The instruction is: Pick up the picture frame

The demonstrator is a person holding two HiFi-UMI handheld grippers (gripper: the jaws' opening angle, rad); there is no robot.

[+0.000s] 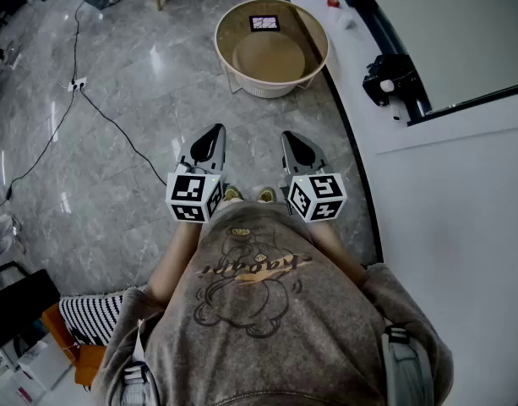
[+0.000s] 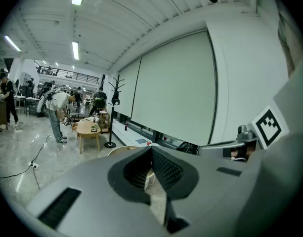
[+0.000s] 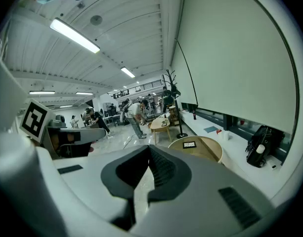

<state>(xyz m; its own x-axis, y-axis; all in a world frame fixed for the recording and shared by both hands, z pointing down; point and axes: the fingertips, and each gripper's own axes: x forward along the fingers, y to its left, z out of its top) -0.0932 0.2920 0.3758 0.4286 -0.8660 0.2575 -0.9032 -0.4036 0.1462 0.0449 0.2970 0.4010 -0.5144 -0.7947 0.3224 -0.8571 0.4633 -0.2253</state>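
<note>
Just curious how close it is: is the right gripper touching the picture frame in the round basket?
Apart. The head view shows bare floor between the right gripper and the basket holding the picture frame.

Bright, even indoor light from ceiling tube lamps (image 3: 74, 36). Pale glare patches on the polished floor (image 1: 153, 62); shadows faint. Both gripper views bend strongly toward black, vignetted corners. Nearest foreground is slightly soft.

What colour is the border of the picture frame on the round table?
Black, around a pale picture. The picture frame shows best in the head view.
</note>
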